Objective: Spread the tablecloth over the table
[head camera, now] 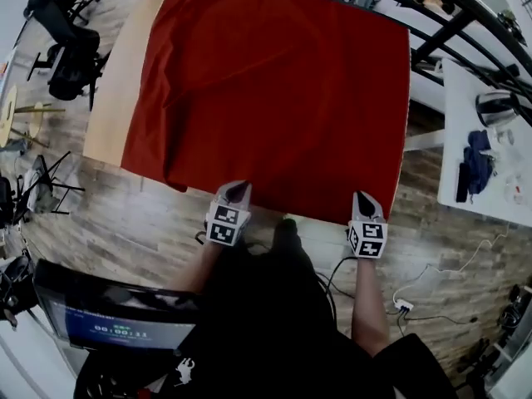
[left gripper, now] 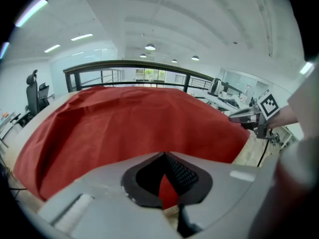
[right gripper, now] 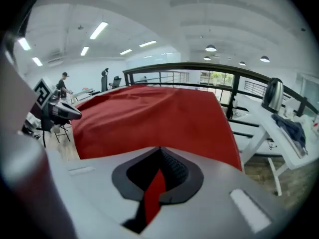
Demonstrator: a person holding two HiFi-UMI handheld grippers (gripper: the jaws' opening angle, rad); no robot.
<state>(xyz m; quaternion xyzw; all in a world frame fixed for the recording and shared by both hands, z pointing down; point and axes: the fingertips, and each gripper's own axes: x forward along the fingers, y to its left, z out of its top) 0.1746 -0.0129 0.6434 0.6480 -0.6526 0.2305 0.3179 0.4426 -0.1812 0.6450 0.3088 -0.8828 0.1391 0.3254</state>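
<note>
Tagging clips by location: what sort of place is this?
Probably an open-plan office or lab, maybe on a mezzanine: a black railing, an office chair, a white desk with a kettle, and strip lights overhead.

head view steeply down; gripper views share tablecloth (head camera: 274, 98)

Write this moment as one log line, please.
left tongs: shut on tablecloth near edge | right tongs: shut on tablecloth near edge | table: left strip uncovered
</note>
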